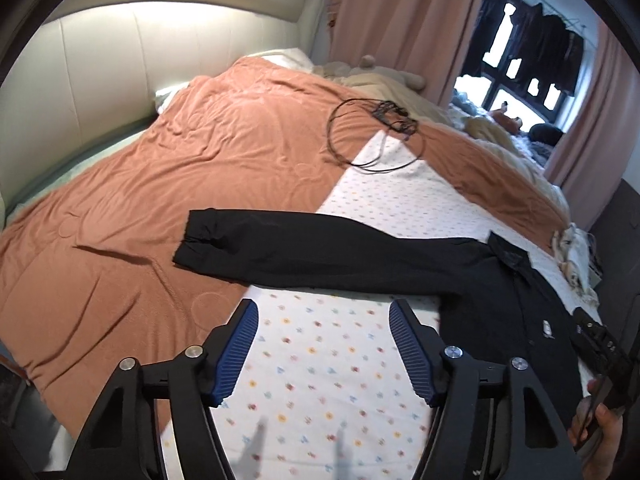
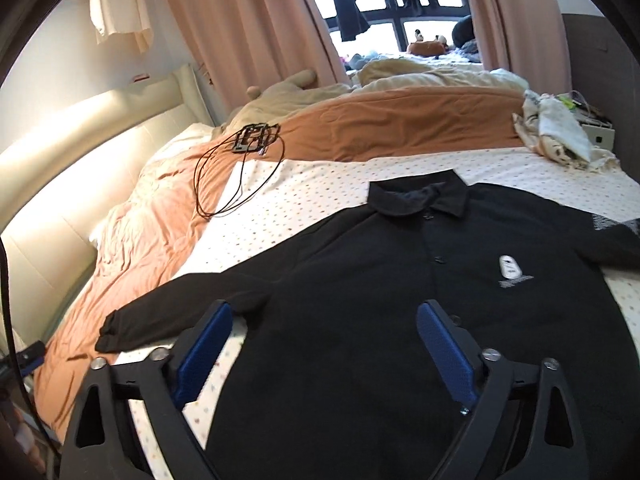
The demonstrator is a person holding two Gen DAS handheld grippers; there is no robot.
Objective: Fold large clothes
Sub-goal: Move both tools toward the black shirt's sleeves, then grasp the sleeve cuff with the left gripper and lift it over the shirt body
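Observation:
A black long-sleeved collared shirt [image 2: 360,280] lies flat, front up, on the white dotted sheet [image 2: 312,188] of the bed, collar toward the far side. Its left sleeve [image 1: 304,248] stretches out sideways, the cuff lying on the orange blanket [image 1: 140,200]. My left gripper [image 1: 322,308] is open and empty, hovering over the dotted sheet [image 1: 320,360] just short of that sleeve. My right gripper [image 2: 324,312] is open and empty, hovering over the shirt's lower body. The right gripper also shows at the right edge of the left wrist view [image 1: 596,340].
A coil of black cable with a small black frame [image 1: 376,132] lies on the blanket beyond the shirt. A crumpled light cloth [image 2: 560,136] sits at the far right bed corner. A padded headboard [image 1: 120,60], pink curtains [image 2: 240,20] and a window lie beyond.

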